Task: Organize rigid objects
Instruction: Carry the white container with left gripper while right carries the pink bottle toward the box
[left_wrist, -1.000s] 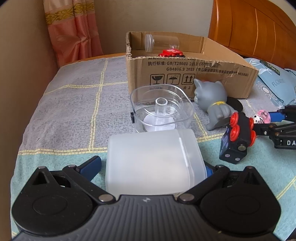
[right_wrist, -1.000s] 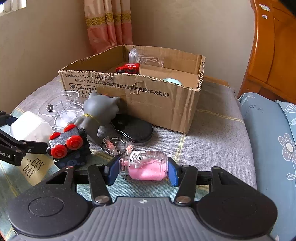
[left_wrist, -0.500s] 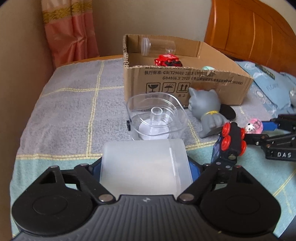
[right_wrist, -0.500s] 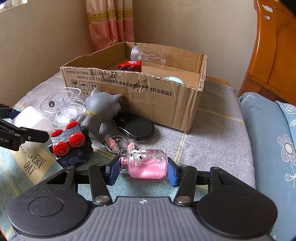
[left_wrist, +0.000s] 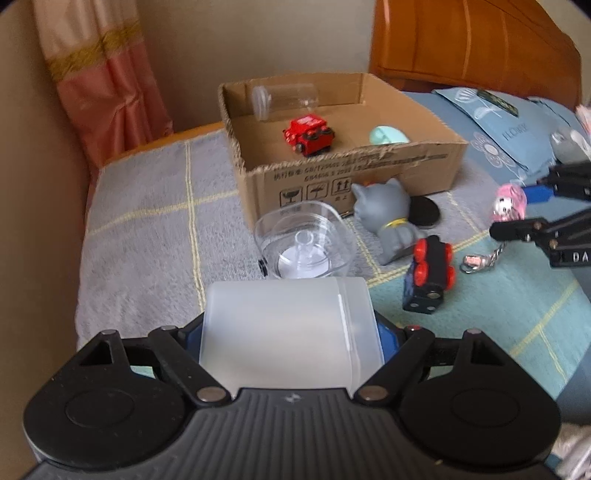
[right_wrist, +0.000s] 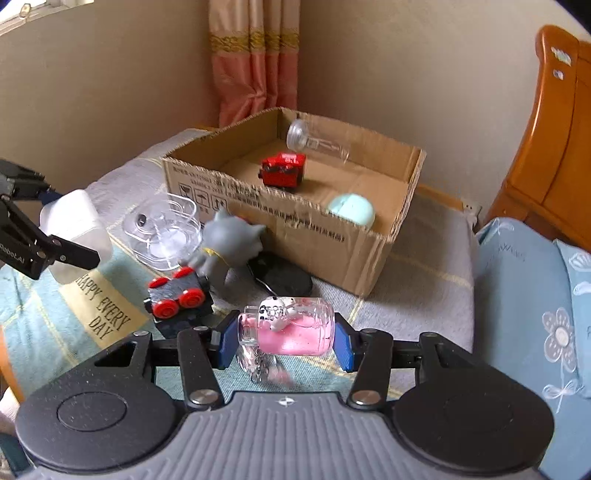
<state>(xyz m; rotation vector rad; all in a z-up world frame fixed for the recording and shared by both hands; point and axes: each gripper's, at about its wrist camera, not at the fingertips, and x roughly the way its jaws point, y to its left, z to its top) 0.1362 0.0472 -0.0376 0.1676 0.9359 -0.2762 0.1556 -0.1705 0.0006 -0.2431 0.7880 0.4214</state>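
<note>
Frosted white box (left_wrist: 288, 332) clamped in left tool (left_wrist: 291, 336); pink jar (right_wrist: 291, 328) in right tool (right_wrist: 286, 338).

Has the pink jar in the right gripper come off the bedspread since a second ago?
Yes. The pink jar has lifted upward, its keychain now dangling above the bedspread.

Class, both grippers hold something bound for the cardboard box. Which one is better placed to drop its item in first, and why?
Probably the right. The right gripper, jaws shut on the pink jar, faces the cardboard box with only bare blanket between. The left gripper, gripping the frosted container, has the clear tub in its way.
</note>
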